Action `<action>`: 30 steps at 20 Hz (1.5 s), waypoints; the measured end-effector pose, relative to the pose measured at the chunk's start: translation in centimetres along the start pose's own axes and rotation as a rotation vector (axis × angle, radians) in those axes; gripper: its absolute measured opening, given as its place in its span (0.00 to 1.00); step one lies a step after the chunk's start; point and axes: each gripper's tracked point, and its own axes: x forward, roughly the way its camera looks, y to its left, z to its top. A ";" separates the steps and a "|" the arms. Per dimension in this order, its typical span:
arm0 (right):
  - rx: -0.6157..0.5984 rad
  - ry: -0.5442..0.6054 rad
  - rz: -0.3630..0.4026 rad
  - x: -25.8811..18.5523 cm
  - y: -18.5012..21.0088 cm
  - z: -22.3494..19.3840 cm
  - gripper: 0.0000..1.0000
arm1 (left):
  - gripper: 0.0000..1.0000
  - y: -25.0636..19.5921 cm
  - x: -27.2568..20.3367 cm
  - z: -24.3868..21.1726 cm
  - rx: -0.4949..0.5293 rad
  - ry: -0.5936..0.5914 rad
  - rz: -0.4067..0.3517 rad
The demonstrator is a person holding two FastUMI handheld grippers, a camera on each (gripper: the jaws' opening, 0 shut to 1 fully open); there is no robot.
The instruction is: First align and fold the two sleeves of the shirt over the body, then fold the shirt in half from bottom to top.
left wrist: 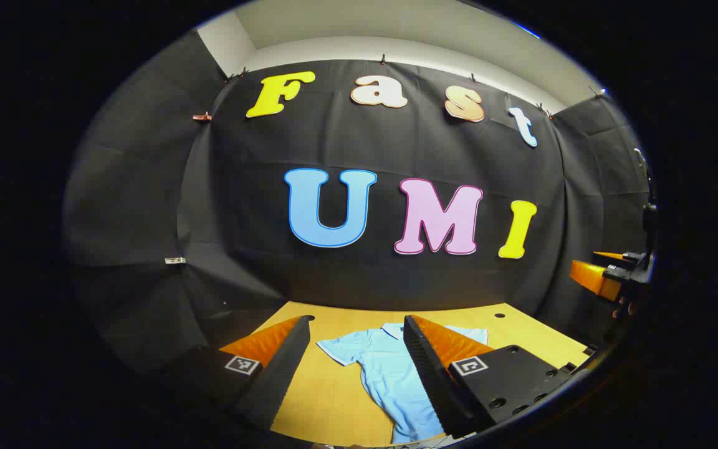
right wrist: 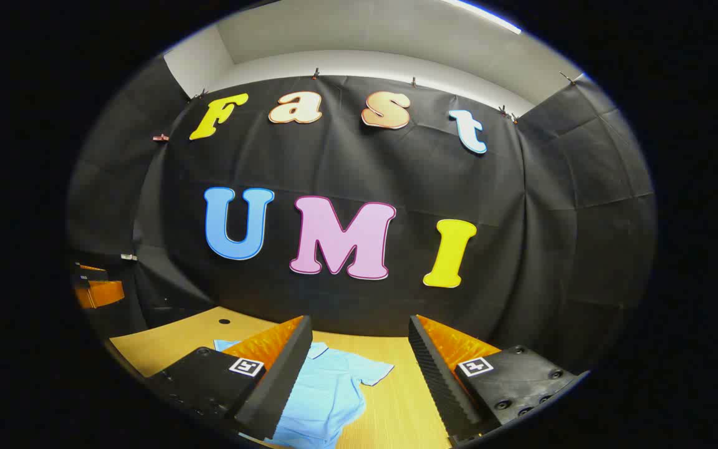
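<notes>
Two grippers, left gripper [left wrist: 354,349] and right gripper [right wrist: 359,352], are held wide open, empty; the soft, light shirt [left wrist: 390,374] is best pinched at sleeve edges.

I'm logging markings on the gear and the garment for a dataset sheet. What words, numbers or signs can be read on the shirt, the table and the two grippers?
Shirt: no print or label to read.
Table: no text.
Left gripper: a square marker at each finger's base, a black-and-white pattern, no letters or numbers.
Right gripper: the same, nothing to read.
</notes>
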 end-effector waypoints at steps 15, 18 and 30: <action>0.073 0.096 0.004 3.7 -0.4 -4.3 0.96 | 0.96 -2.8 4.2 -0.6 0.063 0.021 -0.012; 0.058 0.102 0.011 4.4 -0.7 -4.7 0.97 | 0.96 -3.4 5.0 -1.3 0.051 0.036 -0.020; 0.049 0.214 0.062 11.6 -2.8 -9.2 0.96 | 0.96 -3.4 7.0 -2.5 0.056 0.077 0.014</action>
